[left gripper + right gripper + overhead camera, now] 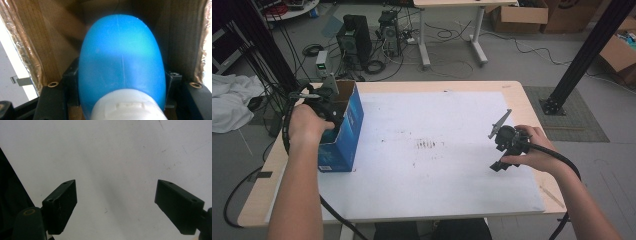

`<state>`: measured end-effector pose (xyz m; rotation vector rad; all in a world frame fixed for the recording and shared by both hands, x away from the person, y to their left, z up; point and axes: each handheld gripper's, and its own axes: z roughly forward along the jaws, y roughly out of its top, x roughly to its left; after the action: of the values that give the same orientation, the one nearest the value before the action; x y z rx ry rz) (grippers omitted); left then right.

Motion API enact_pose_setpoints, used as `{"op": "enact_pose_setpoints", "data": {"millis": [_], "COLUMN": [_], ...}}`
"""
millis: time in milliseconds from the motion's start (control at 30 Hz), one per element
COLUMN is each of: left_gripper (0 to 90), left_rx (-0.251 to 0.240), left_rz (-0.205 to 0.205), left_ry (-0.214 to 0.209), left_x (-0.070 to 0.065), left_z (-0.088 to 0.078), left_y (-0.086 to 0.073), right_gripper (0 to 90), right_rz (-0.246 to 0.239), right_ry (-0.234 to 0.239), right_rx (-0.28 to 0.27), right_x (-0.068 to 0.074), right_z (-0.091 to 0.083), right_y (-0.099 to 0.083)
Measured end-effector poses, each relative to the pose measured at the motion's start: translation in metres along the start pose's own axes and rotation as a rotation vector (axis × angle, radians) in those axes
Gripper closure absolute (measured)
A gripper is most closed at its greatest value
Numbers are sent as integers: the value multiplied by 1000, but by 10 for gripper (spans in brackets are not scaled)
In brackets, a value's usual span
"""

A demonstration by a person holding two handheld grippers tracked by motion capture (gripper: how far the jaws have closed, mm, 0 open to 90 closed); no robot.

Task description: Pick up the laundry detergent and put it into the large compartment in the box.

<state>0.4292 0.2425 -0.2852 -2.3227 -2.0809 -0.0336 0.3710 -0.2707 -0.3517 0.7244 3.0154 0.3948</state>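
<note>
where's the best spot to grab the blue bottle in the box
Across the broad blue bottle body just past its white cap, coming in through the open top of the box. The left tongs already clamp those rounded sides, which the box walls leave reachable from above.

High view above table [437,200] looking down, left view inside box [347,125], right close over paper [112,157]
</note>
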Motion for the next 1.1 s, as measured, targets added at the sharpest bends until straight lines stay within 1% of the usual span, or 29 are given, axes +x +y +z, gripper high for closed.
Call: {"op": "enact_pose_setpoints", "data": {"millis": [467, 700, 767, 867, 933, 1000, 1033, 1067, 1100], "left_gripper": [370, 365, 361, 349, 338, 330, 329, 325, 309], "left_rx": [-1, -14, -14, -20, -27, -31, -37, -42, -43], "left_rz": [-2, -11, -4, 6, 16, 16, 26, 25, 31], "left_ry": [5, 6, 10, 32, 39, 45, 51, 52, 54], "left_x": [0, 0, 0, -2, -3, -4, -4, -5, -5], "left_z": [0, -2, -4, -8, -12, -16, -19, -21, -23], "left_y": [0, -2, -2, -2, -3, -3, -4, -4, -5], "right_gripper": [179, 178, 178, 178, 179, 178, 178, 179, 179], "right_rz": [-2, -1, 3, 0, 0, -5, -7, -6, -3], "right_ry": [1, 1, 0, 0, 0, 1, 0, 0, 1], "right_rx": [-3, -3, -3, -4, -4, -3, -4, -5, -6], "right_x": [0, 1, 1, 2, 3, 3, 3, 3, 3], "right_z": [-1, -1, -1, -2, -3, -3, -3, -3, -3], "right_y": [0, -1, -1, 0, 0, 1, 1, 1, 1]}}
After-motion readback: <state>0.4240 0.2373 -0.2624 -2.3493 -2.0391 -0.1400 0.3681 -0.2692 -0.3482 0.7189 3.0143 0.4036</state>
